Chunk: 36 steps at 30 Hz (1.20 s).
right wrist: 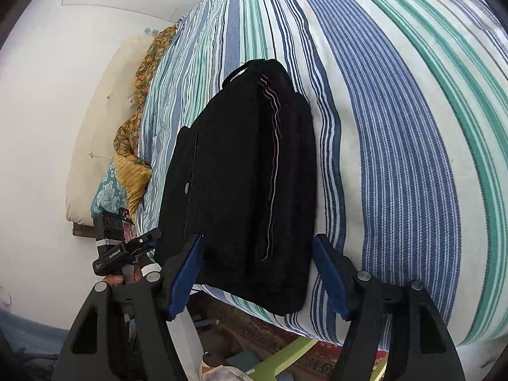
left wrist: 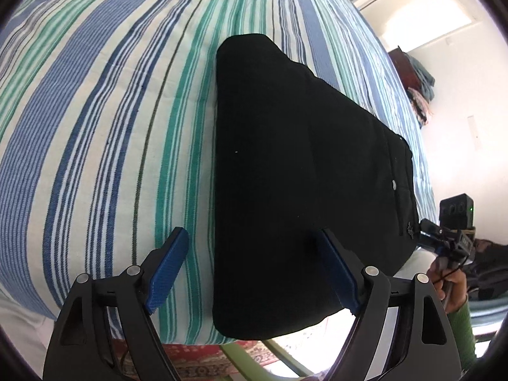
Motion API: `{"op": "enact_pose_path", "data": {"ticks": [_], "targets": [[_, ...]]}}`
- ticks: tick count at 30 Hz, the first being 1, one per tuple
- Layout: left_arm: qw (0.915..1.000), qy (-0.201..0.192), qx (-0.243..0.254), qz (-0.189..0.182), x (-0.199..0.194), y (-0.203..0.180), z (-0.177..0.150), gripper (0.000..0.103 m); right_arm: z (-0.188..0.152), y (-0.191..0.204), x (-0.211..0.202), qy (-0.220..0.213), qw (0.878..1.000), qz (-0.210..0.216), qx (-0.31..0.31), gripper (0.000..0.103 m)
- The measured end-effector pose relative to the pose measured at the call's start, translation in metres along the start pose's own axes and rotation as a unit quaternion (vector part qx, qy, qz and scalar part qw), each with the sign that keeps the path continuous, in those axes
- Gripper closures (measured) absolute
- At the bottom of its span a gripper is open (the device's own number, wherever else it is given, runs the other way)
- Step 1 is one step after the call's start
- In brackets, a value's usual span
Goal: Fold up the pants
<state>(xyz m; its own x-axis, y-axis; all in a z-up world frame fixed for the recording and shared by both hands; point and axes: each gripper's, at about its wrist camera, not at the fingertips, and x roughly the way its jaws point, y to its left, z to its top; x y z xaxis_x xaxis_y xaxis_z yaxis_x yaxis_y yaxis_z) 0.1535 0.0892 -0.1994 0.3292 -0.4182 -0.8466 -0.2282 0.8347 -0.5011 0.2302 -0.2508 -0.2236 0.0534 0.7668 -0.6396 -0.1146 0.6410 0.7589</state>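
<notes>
Black pants [left wrist: 295, 174] lie folded flat on the striped bed sheet [left wrist: 95, 127], one end hanging slightly over the near bed edge. In the right wrist view the pants [right wrist: 241, 174] show thin side stripes and a button. My left gripper [left wrist: 254, 270] is open and empty, hovering over the near end of the pants, its right finger above the fabric. My right gripper [right wrist: 257, 273] is open and empty, straddling the other near end without touching. The right gripper also shows in the left wrist view [left wrist: 451, 231]; the left gripper shows in the right wrist view [right wrist: 127, 247].
The striped sheet [right wrist: 397, 127] covers the bed. Patterned pillows [right wrist: 133, 158] and a cream headboard [right wrist: 95, 111] lie at the bed's head. A green chair frame [right wrist: 285, 358] and a red rug [left wrist: 197, 362] are below the bed edge. Clothes [left wrist: 419, 95] hang by the wall.
</notes>
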Motion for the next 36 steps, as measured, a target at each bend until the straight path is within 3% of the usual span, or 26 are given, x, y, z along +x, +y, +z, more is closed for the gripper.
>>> {"op": "enact_pose_path", "data": {"ticks": [4, 7, 9, 11, 12, 14, 18, 24, 29, 33, 34, 35, 36], "targets": [[0.9992, 0.025, 0.015, -0.027, 0.019, -0.012, 0.004, 0.018, 0.005, 0.002, 0.01, 0.026, 1.0, 0.016, -0.004, 0.019], [0.9992, 0.025, 0.019, -0.024, 0.022, -0.015, 0.005, 0.021, 0.011, -0.001, 0.026, 0.055, 0.998, -0.001, -0.008, 0.02], [0.9993, 0.015, 0.034, -0.009, 0.017, -0.021, 0.005, 0.048, 0.015, 0.007, 0.035, 0.067, 0.997, -0.013, -0.026, 0.025], [0.9984, -0.001, 0.056, 0.001, 0.005, -0.027, 0.001, 0.069, 0.017, 0.022, 0.037, 0.078, 0.995, -0.031, -0.062, 0.042], [0.9983, -0.006, 0.058, -0.001, 0.0, -0.028, 0.0, 0.077, 0.018, 0.026, 0.036, 0.078, 0.994, -0.031, -0.074, 0.045], [0.9978, -0.017, 0.065, 0.0, -0.012, -0.034, -0.002, 0.079, 0.018, 0.034, 0.029, 0.071, 0.993, -0.029, -0.09, 0.056], [0.9938, -0.047, 0.099, 0.016, -0.034, -0.056, -0.003, 0.08, 0.016, 0.049, 0.014, 0.049, 0.994, 0.008, -0.093, 0.062], [0.9893, -0.1, 0.107, -0.003, -0.076, -0.065, 0.023, 0.08, 0.027, 0.08, -0.001, 0.012, 0.992, 0.061, -0.106, 0.064], [0.9822, -0.149, 0.114, -0.008, -0.093, -0.067, 0.073, 0.08, 0.067, 0.11, -0.004, -0.019, 0.988, 0.084, -0.13, 0.064], [0.9737, -0.187, 0.13, 0.015, -0.087, -0.067, 0.114, 0.079, 0.11, 0.135, 0.003, -0.048, 0.984, 0.077, -0.155, 0.064], [0.9711, -0.193, 0.138, 0.028, -0.078, -0.064, 0.123, 0.077, 0.121, 0.137, 0.006, -0.054, 0.983, 0.074, -0.159, 0.063], [0.9692, -0.194, 0.144, 0.047, -0.065, -0.059, 0.128, 0.068, 0.131, 0.136, 0.01, -0.061, 0.983, 0.067, -0.162, 0.062], [0.968, -0.189, 0.147, 0.075, -0.051, -0.049, 0.13, 0.048, 0.14, 0.133, 0.016, -0.068, 0.983, 0.056, -0.162, 0.06]]}}
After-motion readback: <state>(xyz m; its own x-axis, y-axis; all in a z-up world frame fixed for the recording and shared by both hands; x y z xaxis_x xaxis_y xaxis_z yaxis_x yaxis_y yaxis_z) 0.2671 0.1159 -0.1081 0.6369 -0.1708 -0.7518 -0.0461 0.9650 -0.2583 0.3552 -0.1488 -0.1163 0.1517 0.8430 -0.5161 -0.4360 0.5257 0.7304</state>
